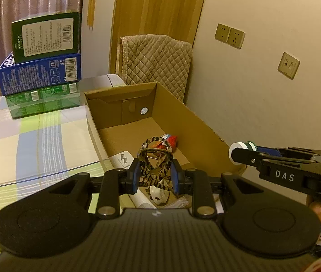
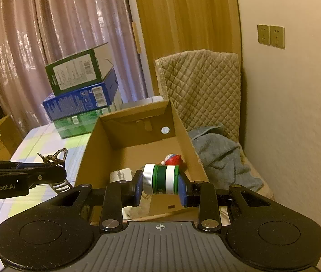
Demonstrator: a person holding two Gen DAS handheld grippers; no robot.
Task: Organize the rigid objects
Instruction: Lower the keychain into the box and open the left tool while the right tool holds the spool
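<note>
My left gripper (image 1: 155,174) is shut on a leopard-patterned hair claw clip (image 1: 154,163) and holds it above the near end of an open cardboard box (image 1: 190,122). My right gripper (image 2: 160,181) is shut on a small green-and-white bottle with a white cap (image 2: 160,179), held sideways over the box (image 2: 88,154). In the left wrist view the right gripper (image 1: 242,155) with the bottle (image 1: 243,147) sits at the box's right wall. In the right wrist view the left gripper (image 2: 54,172) with the clip (image 2: 56,156) is left of the box.
In the box lie a white plug adapter (image 1: 123,158), a red-and-white toy (image 2: 173,159) and white items. Three stacked cartons (image 1: 45,65) stand on the checked tablecloth (image 1: 36,140) behind. A quilted chair (image 2: 203,86) with a grey towel (image 2: 221,156) stands by the wall.
</note>
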